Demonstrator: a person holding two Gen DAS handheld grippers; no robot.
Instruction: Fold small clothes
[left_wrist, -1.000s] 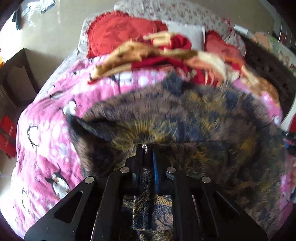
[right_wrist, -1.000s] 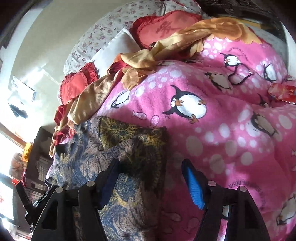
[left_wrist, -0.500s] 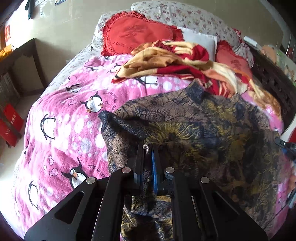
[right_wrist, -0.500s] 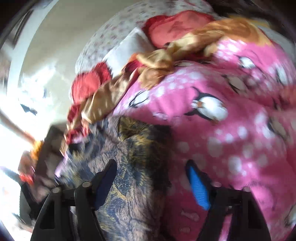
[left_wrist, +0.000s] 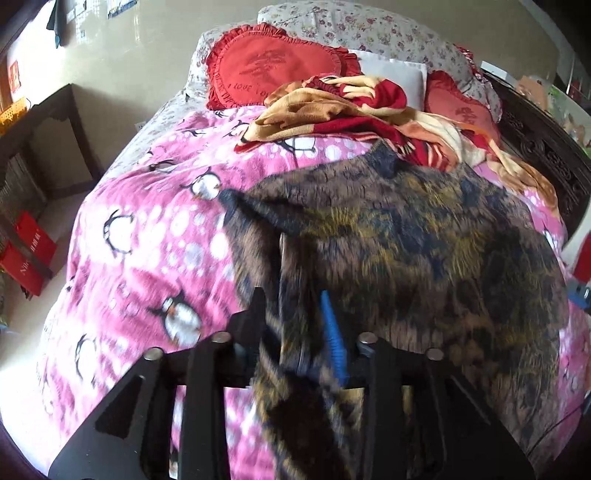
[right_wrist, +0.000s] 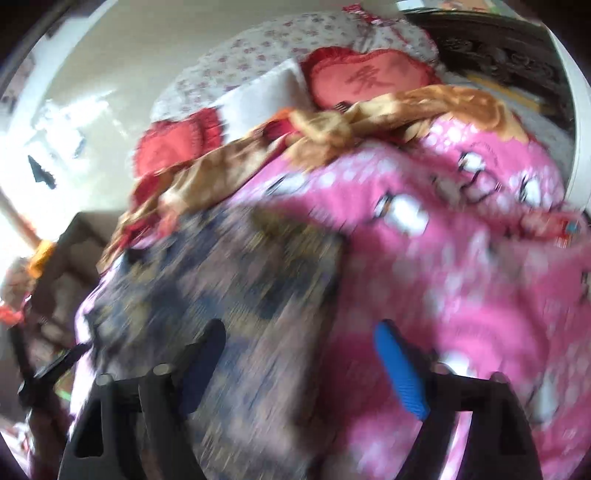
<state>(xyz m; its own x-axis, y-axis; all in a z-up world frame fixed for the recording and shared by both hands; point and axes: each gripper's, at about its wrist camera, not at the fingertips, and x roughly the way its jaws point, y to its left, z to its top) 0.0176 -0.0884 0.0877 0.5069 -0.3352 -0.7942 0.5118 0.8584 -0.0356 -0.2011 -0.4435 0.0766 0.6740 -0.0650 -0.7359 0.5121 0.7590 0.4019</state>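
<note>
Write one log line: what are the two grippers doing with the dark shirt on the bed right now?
left gripper: opening, shirt fold between jaws | right gripper: opening, wide, over shirt edge | shirt: on penguin blanket

- Pink penguin-print blanket (left_wrist: 147, 236) covers the bed.
- Red heart cushion (left_wrist: 273, 77) with frilled edge at the head; second red cushion (left_wrist: 461, 107) to its right.
- White pillow (left_wrist: 391, 72) between them.
- Red-and-tan blanket (left_wrist: 343, 114) bunched below the cushions.
- Red box (left_wrist: 27, 258) on floor, left.
</note>
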